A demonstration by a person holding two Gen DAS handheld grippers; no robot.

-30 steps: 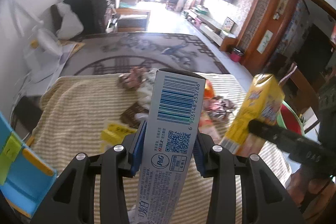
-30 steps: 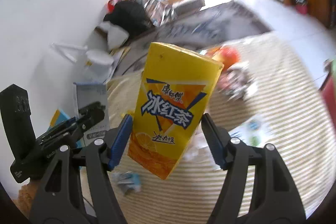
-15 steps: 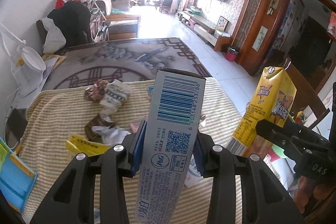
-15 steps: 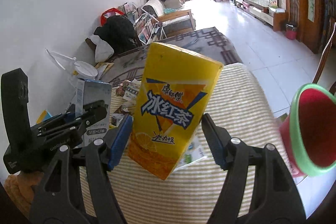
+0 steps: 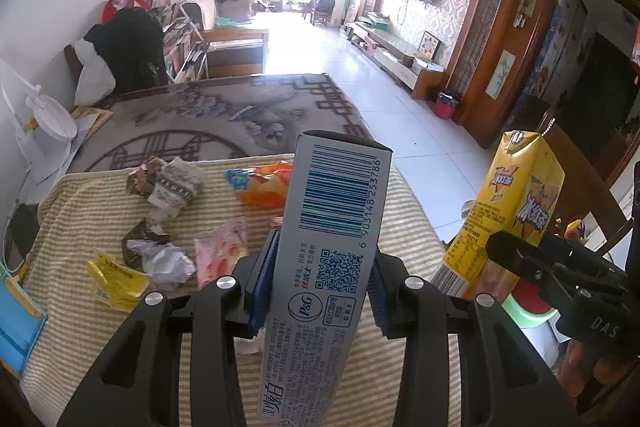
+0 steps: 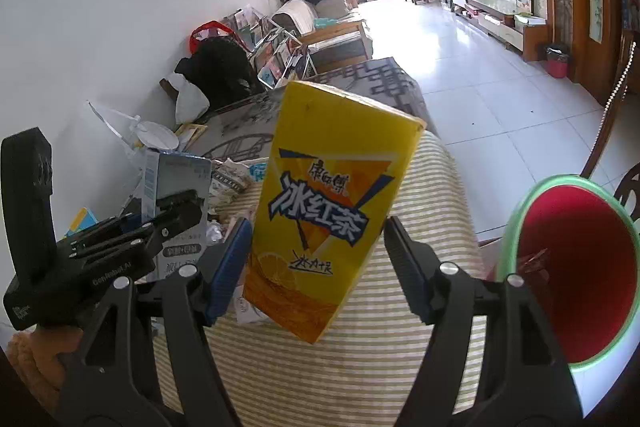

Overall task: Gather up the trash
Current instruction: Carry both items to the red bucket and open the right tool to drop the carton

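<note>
Left wrist view: the fingers (image 5: 262, 279) of the left gripper (image 5: 316, 281) are closed partway on a grey toothpaste box (image 5: 328, 251), blue pads pressed to its two long sides, the box raised over the striped cloth (image 5: 80, 219) on the table. Such a box is probably empty, light and easily crushed; the hold low on its long sides looks suitable. Wrappers (image 5: 164, 183), an orange packet (image 5: 266, 183) and a yellow packet (image 5: 116, 279) lie loose on the cloth and are yet to be gathered. Right wrist view: the right gripper (image 6: 316, 259) stands wider, its pads against the sides of a yellow drink carton (image 6: 332, 215), held tilted above the cloth. The carton is stiff card, perhaps slick, and heavier if any liquid remains; a mid-body grip seems sound. A red bin (image 6: 572, 275) with a green rim stands just beside it to the right, mouth open. The left gripper, close at the left, could get in the way.
</note>
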